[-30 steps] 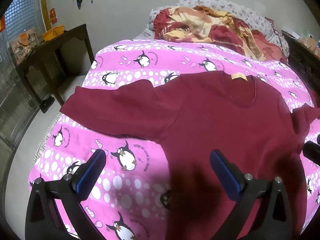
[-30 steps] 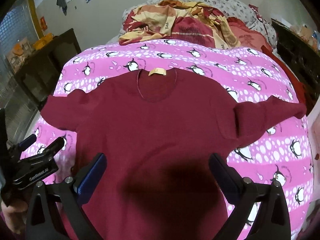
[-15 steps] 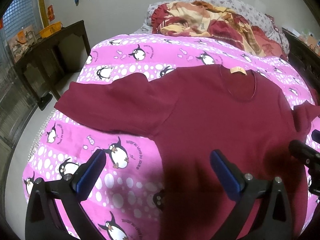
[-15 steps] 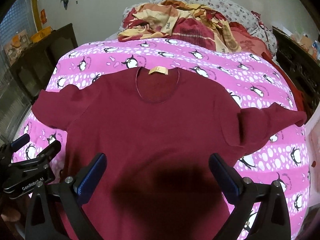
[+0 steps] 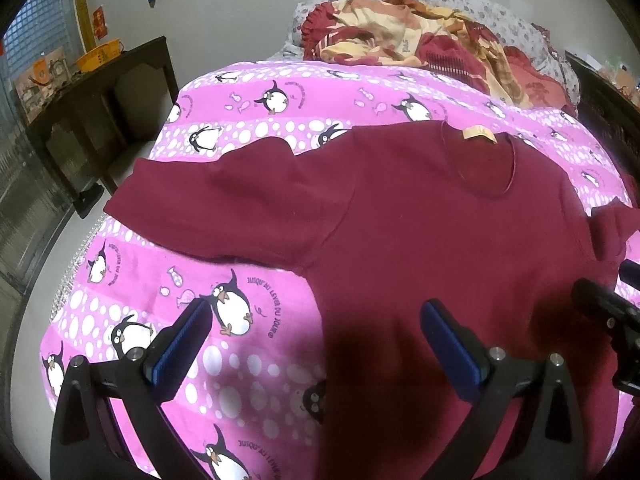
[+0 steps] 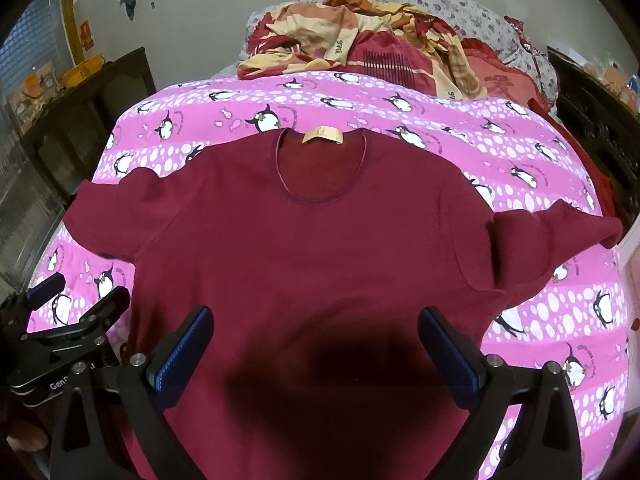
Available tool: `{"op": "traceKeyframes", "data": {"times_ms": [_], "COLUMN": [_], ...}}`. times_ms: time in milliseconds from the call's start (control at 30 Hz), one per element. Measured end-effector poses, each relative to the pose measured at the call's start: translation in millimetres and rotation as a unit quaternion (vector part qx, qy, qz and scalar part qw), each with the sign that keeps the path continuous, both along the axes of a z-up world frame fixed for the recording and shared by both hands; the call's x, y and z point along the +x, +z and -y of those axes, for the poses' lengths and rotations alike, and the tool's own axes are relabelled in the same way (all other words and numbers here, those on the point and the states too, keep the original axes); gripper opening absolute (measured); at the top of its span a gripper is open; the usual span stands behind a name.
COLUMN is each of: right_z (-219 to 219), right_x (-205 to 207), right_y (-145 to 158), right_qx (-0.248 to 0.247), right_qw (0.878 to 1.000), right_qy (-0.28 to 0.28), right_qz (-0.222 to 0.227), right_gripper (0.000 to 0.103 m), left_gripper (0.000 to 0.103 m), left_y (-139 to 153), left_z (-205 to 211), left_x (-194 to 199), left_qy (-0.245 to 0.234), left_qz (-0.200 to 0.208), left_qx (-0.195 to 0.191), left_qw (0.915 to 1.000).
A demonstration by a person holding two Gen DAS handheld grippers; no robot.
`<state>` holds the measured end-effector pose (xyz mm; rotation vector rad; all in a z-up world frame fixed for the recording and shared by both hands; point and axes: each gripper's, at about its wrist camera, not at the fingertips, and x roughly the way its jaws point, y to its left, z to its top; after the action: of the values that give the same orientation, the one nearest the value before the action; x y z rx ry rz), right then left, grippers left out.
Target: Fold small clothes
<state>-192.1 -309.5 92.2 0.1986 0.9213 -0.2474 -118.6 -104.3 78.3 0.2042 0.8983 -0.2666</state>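
Dark wood makes up the one desk (image 5: 120, 60) at the far left, standing against the wall beside the bed, with a single orange basket (image 5: 98, 54) on top of it. Next to it lies the pink penguin-print bedspread (image 5: 280, 120), covering the bed and carrying the task's one garment: a maroon long-sleeved knit top (image 6: 312, 248), spread flat and face up with its round neckline toward the headboard and one tan label (image 6: 322, 135) showing inside the collar. Its two sleeves reach outward, the left one lying flat toward the bed's left edge, the right one bunched and partly folded over near the right edge. The left tongs (image 5: 316, 340) hang above the lower left side of the top, their two blue-padded fingers (image 5: 180, 344) spread wide and holding nothing, one over the bedspread and the other over the maroon cloth. The right tongs (image 6: 316, 344) hover over the lower middle of the top, likewise spread wide and empty, both pads above the fabric; a dark shadow falls on the cloth between them. Behind the garment, toward the headboard, sits one crumpled red-and-yellow patterned blanket (image 6: 360, 44), with a grey floral pillow (image 6: 460, 12) behind it on the right.
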Motion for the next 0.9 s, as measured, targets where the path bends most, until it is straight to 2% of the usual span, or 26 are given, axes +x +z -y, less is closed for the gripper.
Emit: {"op": "traceKeyframes", "data": {"times_ms": [900], "right_z": [9], "right_x": [8], "right_y": [-17], "right_qx": [0.015], "right_qw": [1.0], "right_qy": [-0.015], "right_qz": [-0.018], "right_gripper": [0.103], "left_gripper": [0.103], "left_y": [-4], "left_z": [13], "left_x": [2], "left_qy": [-0.01], "left_qz": [-0.004], "left_qx": [0.01], "left_qw": [0.9999]}}
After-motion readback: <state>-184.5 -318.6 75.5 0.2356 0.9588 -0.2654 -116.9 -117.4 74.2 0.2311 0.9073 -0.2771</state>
